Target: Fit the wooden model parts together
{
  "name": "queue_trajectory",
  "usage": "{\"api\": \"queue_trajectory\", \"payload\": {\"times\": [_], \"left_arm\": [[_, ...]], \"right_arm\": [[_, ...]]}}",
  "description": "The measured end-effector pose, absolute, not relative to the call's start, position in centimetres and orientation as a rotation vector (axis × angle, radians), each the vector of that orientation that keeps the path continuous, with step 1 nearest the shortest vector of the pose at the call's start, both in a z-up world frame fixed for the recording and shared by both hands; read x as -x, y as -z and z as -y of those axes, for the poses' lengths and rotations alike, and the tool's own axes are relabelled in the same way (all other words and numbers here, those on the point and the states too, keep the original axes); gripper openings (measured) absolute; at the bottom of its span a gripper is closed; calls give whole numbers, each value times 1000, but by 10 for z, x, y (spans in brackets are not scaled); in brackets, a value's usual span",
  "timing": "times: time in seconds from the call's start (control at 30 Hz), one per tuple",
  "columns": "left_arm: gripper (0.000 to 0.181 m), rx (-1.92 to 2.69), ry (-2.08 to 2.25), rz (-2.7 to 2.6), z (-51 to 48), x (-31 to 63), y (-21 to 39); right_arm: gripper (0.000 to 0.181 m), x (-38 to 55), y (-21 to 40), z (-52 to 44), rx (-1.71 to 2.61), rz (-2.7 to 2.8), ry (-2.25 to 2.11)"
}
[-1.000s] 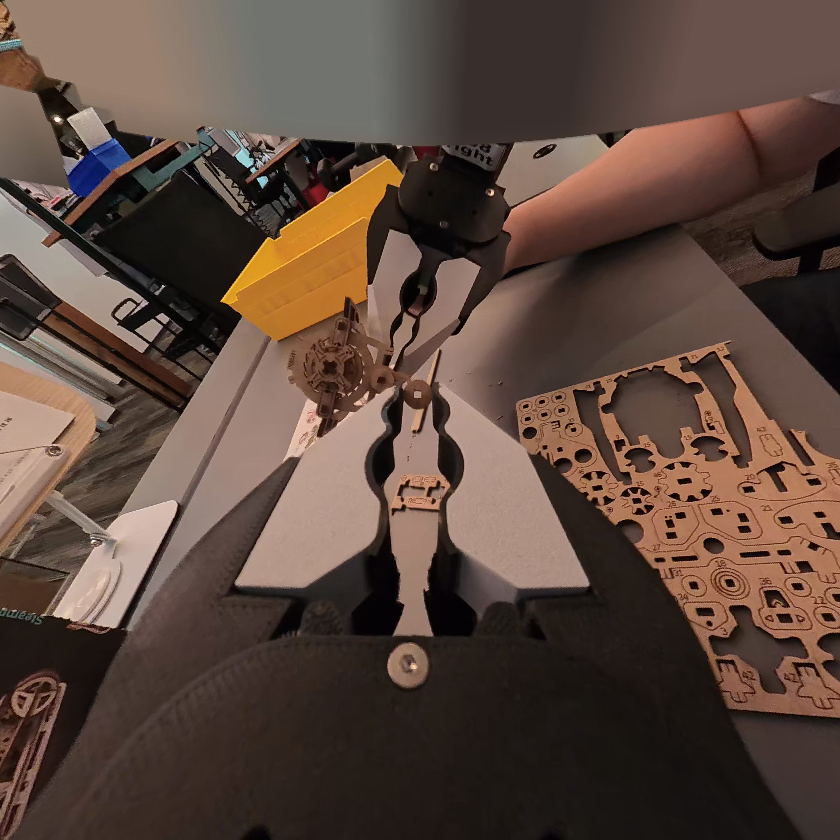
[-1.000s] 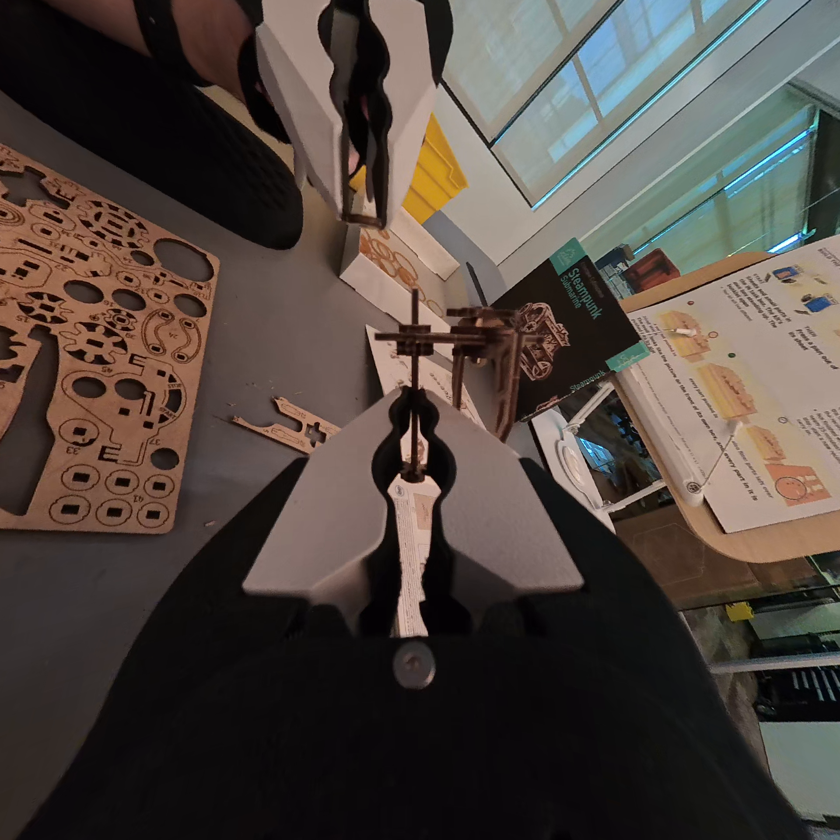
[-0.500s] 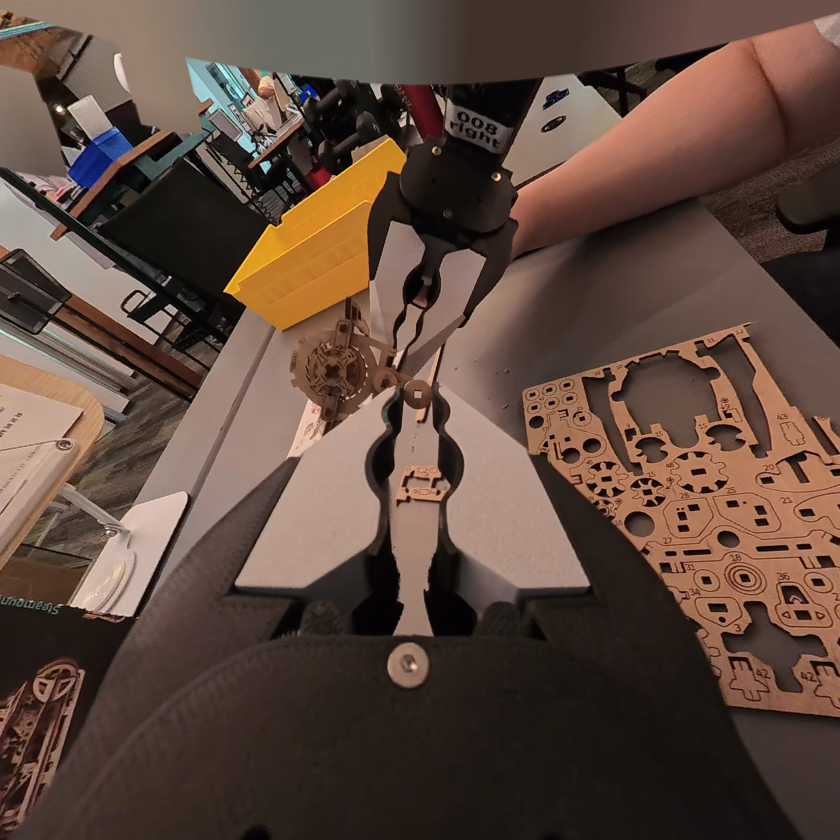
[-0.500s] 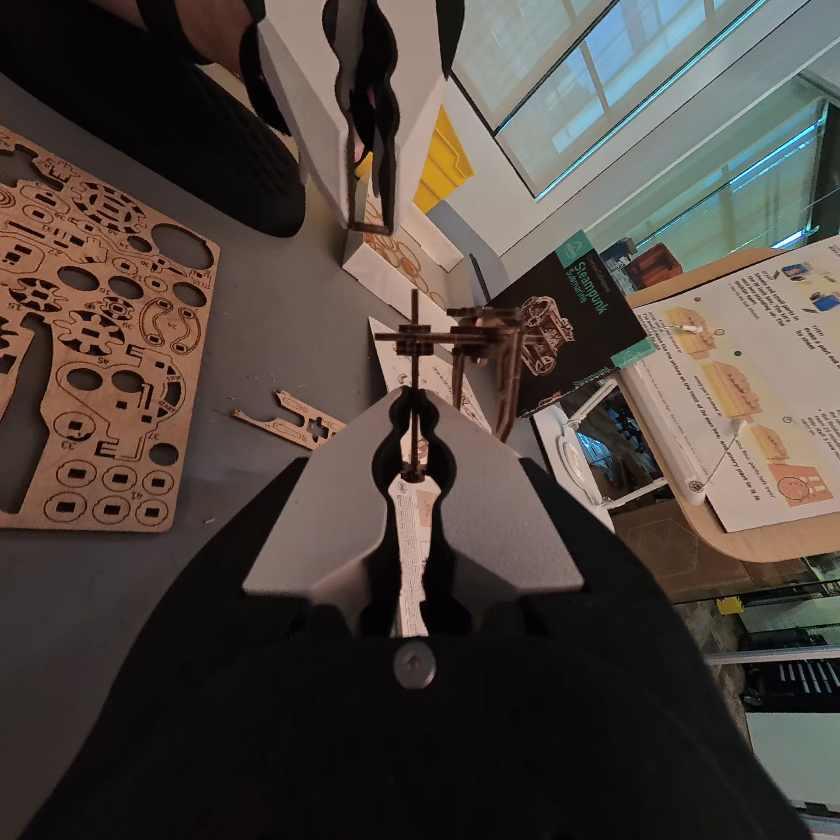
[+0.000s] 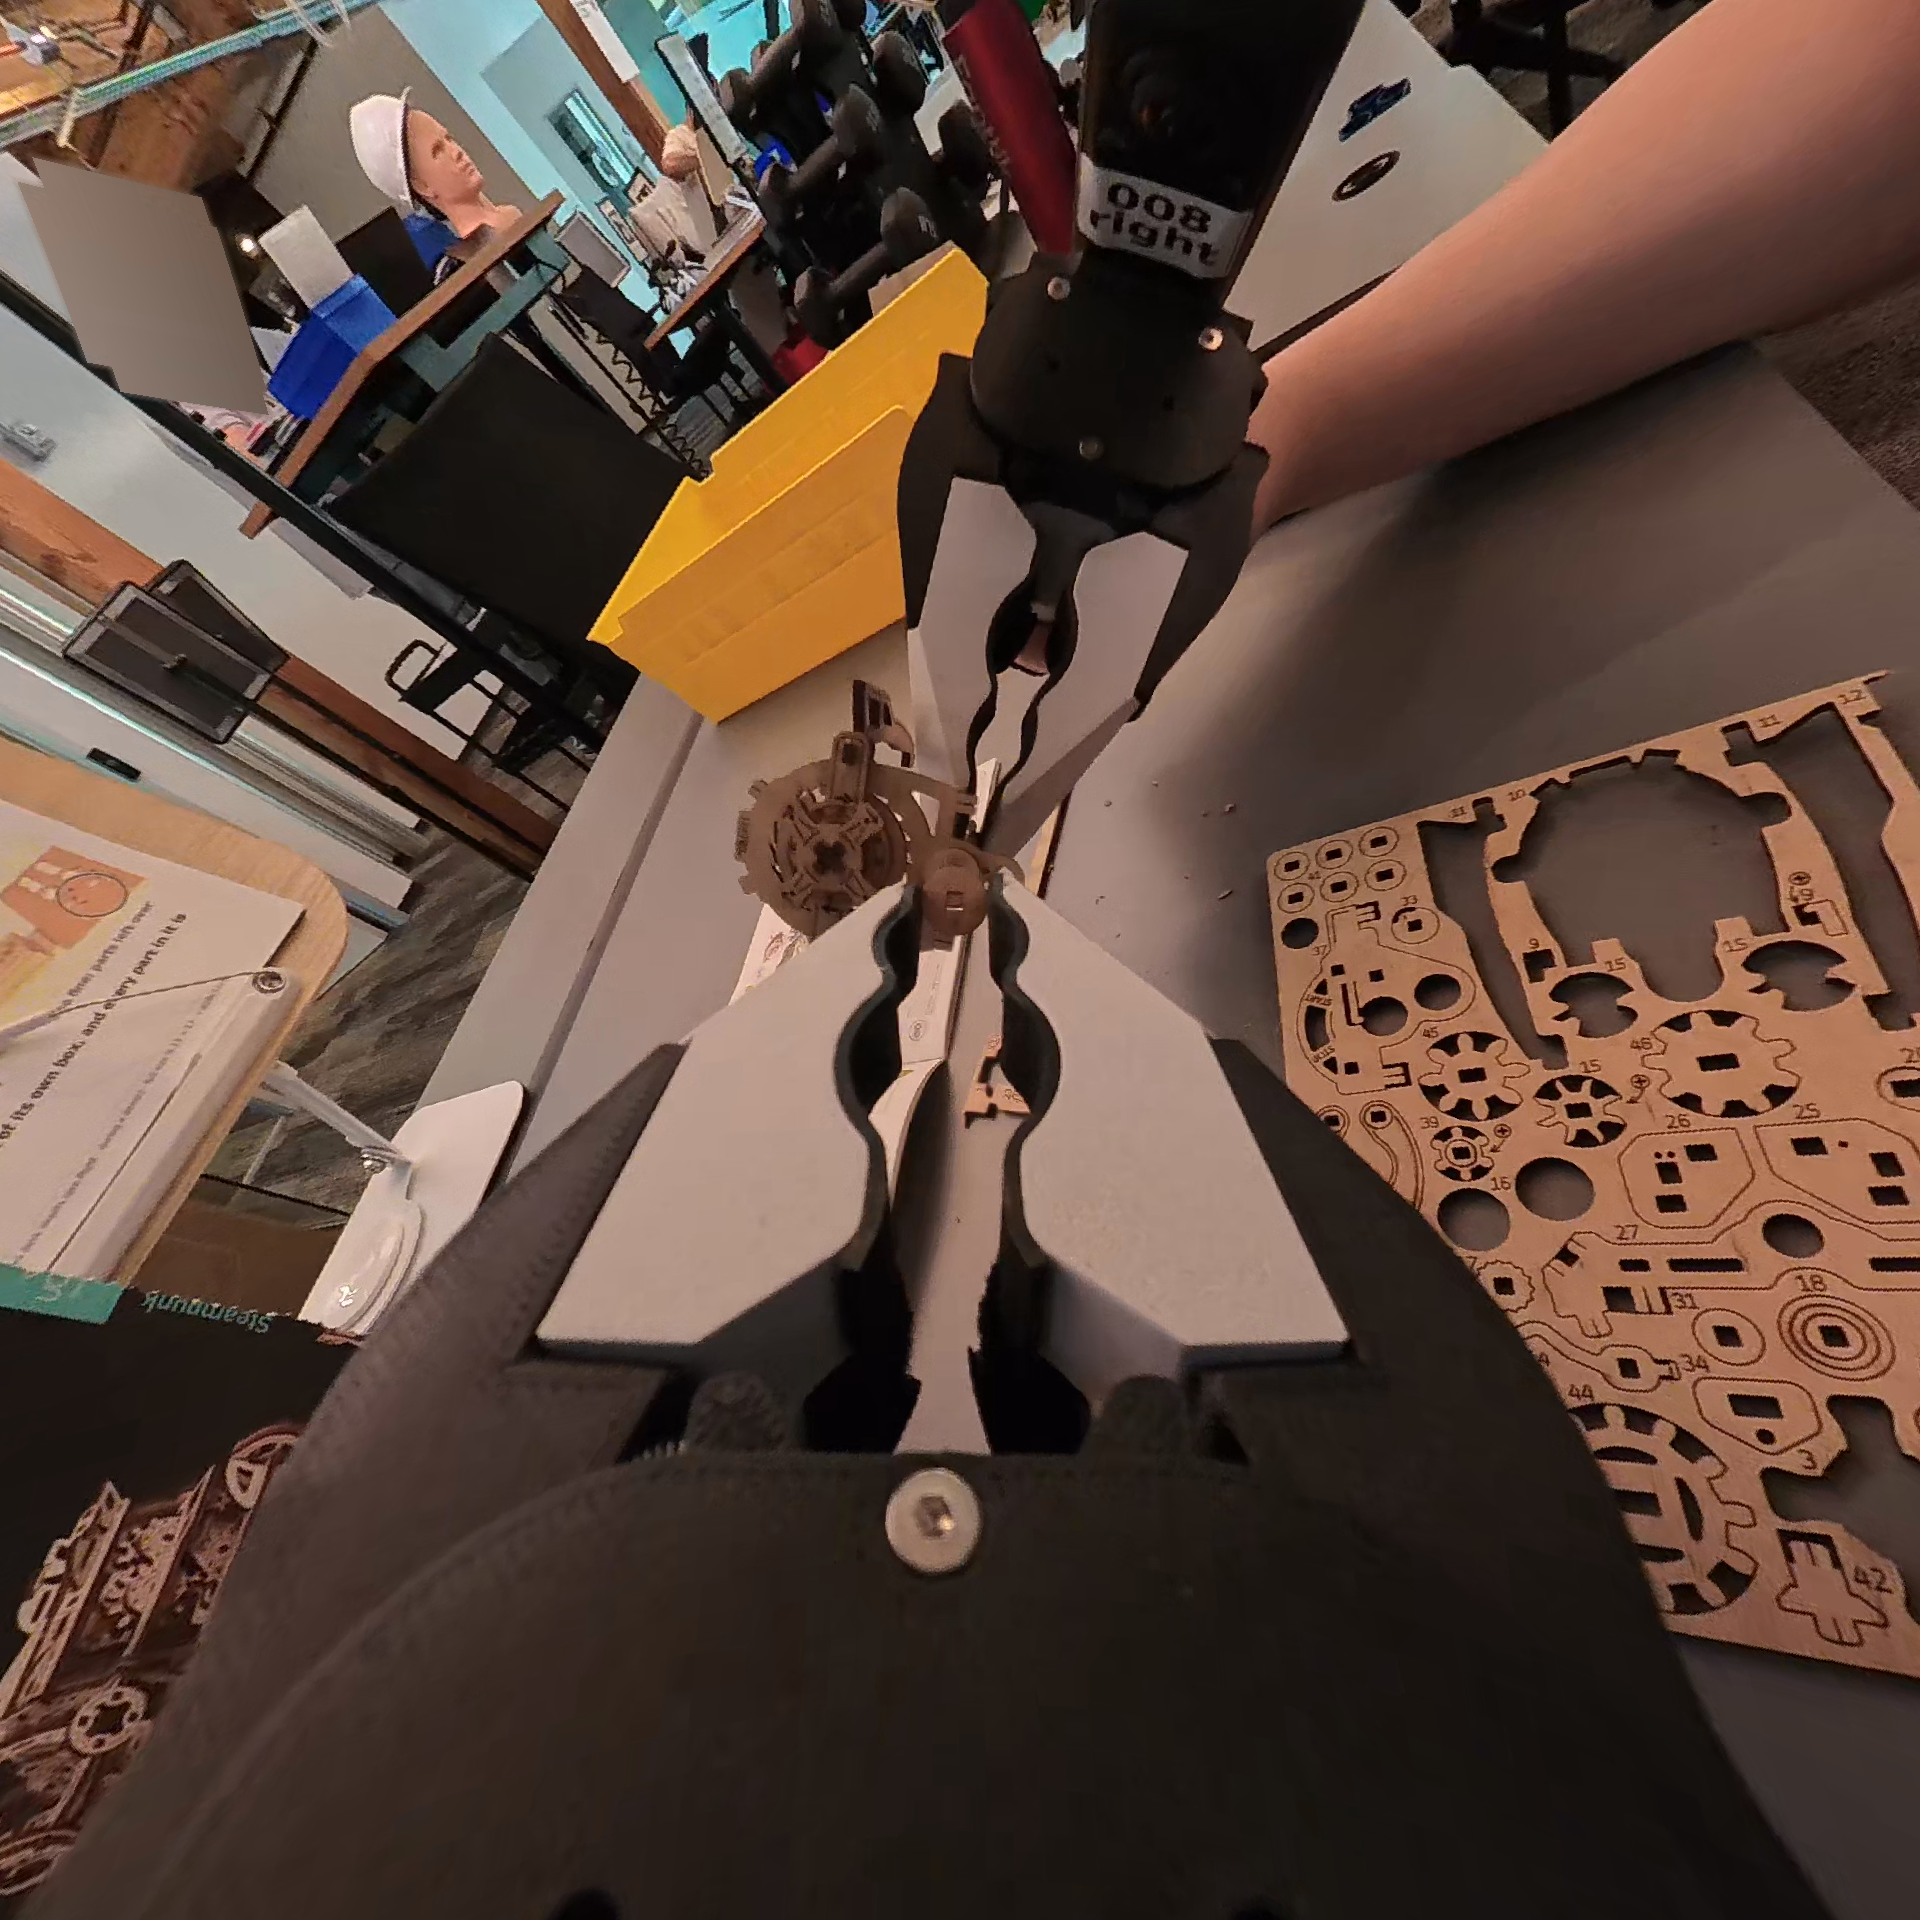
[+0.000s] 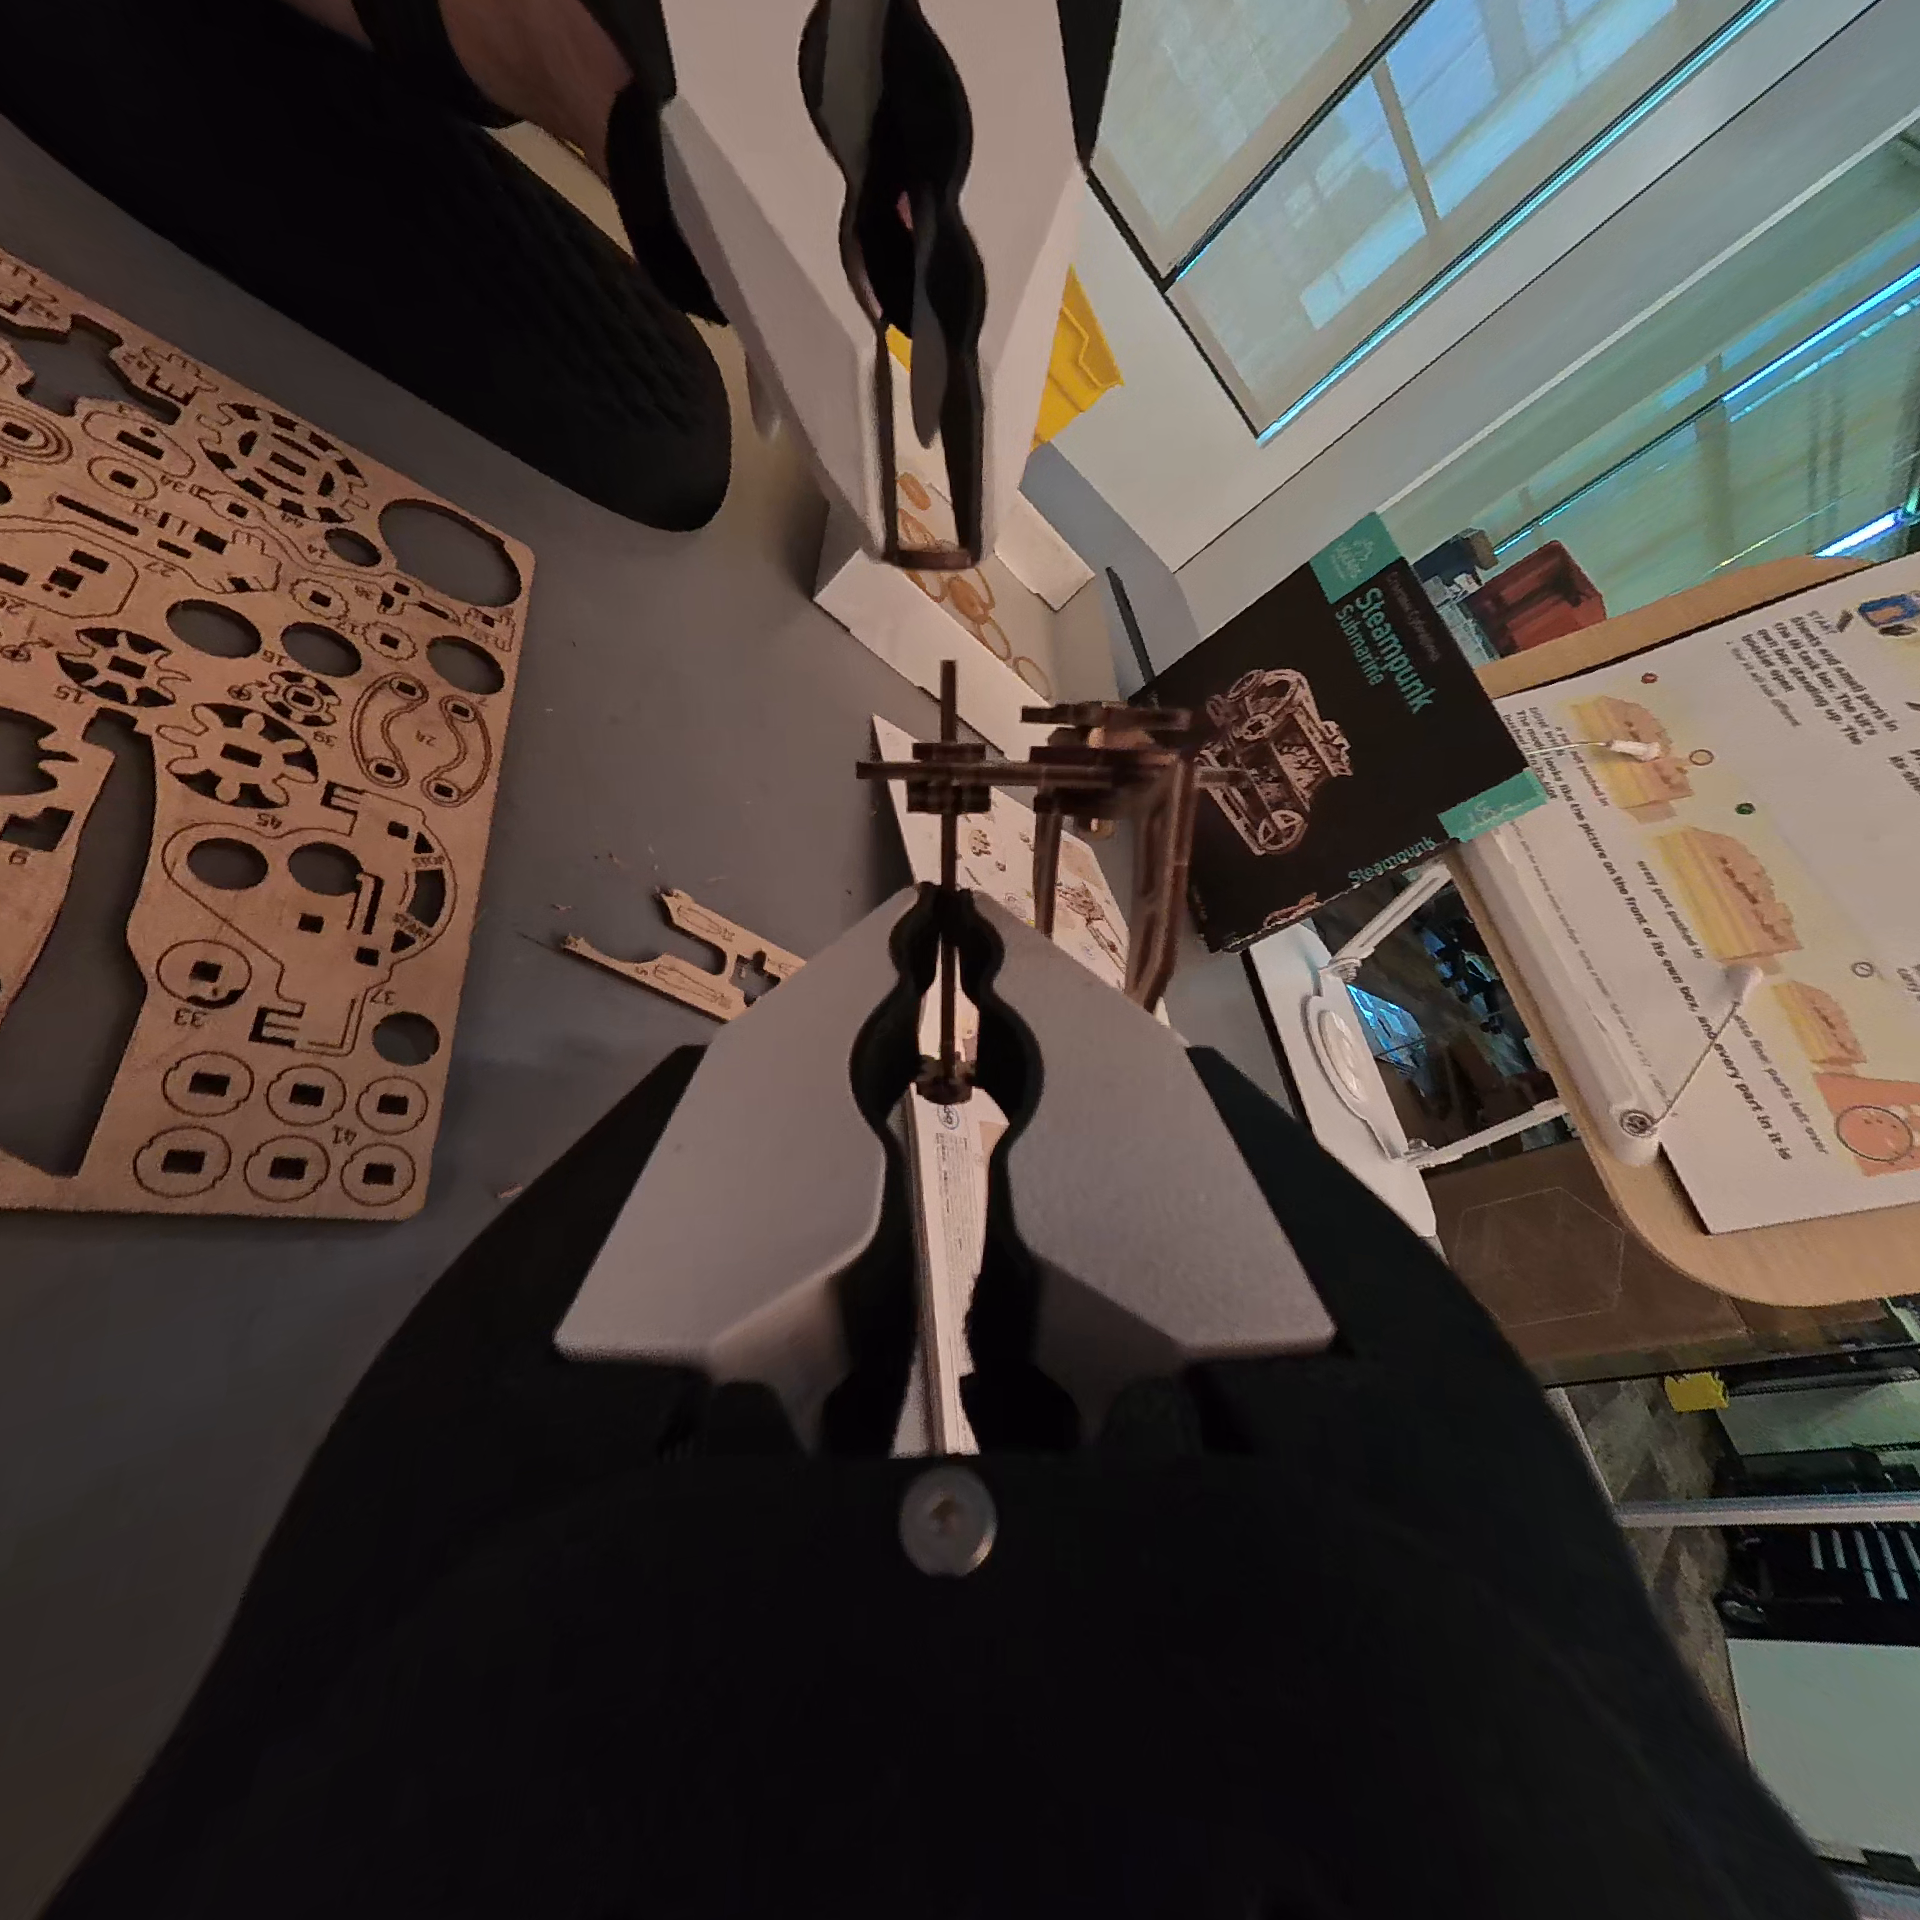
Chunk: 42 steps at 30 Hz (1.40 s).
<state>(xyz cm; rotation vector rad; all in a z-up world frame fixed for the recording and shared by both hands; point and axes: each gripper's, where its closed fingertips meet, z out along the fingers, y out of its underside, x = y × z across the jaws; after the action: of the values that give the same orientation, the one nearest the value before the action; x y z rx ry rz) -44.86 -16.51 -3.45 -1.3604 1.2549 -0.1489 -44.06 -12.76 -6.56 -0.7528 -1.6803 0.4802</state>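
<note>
right gripper [image 6: 940, 914] clenched on thin shaft of gear assembly [image 6: 1081, 769], held above table | left gripper [image 5: 961, 899] grasping small frame piece [image 6: 930, 488]; both light, brittle; grip edges, not spokes

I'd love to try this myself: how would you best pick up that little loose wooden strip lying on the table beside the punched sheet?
Probably from straight above, pinching its two long edges near the middle. The wooden strip lies flat on the table, thin and narrow, so no side approach gets underneath.
</note>
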Motion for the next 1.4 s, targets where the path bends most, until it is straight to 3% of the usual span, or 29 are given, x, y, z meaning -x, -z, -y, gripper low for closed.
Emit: {"api": "queue_trajectory", "payload": {"times": [1.4], "left_arm": [[10, 1354, 191, -1267, 169, 442, 38]], "right_arm": [[0, 444, 65, 143, 720, 1701, -546]]}}
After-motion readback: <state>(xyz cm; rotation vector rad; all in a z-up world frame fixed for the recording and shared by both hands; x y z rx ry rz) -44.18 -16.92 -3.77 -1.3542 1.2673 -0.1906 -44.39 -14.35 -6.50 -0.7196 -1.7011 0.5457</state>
